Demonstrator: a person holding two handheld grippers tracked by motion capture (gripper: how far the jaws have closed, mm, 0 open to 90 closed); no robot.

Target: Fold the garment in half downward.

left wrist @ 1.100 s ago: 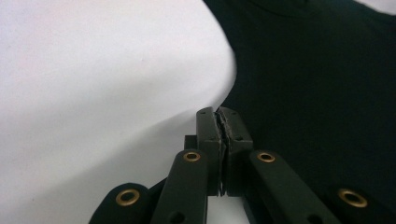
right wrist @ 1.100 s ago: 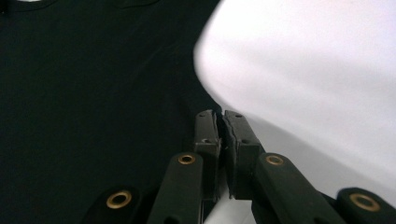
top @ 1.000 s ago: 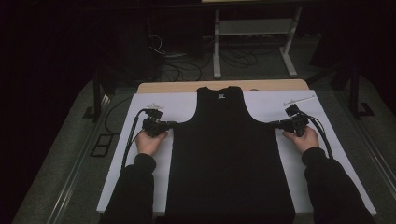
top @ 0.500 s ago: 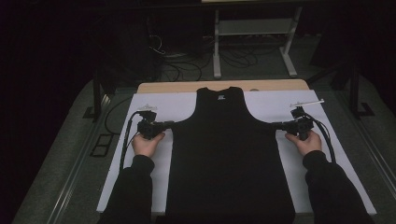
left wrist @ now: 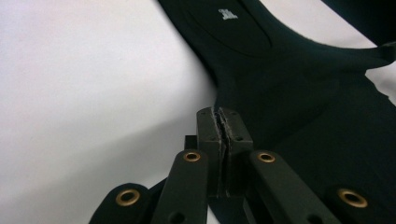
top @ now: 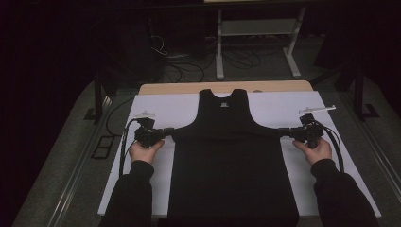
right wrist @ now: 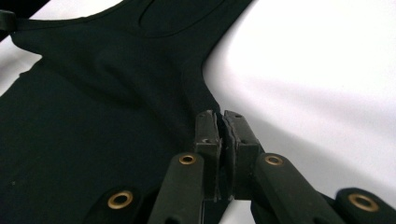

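A black sleeveless top (top: 231,165) lies flat on the white sheet (top: 170,111), neck toward the far edge, with a small white label (left wrist: 228,14) inside the collar. My left gripper (top: 166,132) is shut on the top's left underarm corner, and the cloth is pulled out into a point there. In the left gripper view the pads (left wrist: 211,127) pinch the black fabric (left wrist: 289,70). My right gripper (top: 284,132) is shut on the right underarm corner in the same way, pads (right wrist: 208,125) closed on the cloth (right wrist: 93,93). The stretched band between the two corners runs taut across the chest.
The sheet covers a wooden table (top: 227,87) whose far edge shows. Cables (top: 124,142) trail from both grippers along the sheet's sides. A white metal stand (top: 255,33) and loose wires sit on the dark floor beyond. Bare sheet flanks the top on both sides.
Both grippers have moved outward, away from each other, and a little up, drawing the underarm corners of the top sideways into stretched points.
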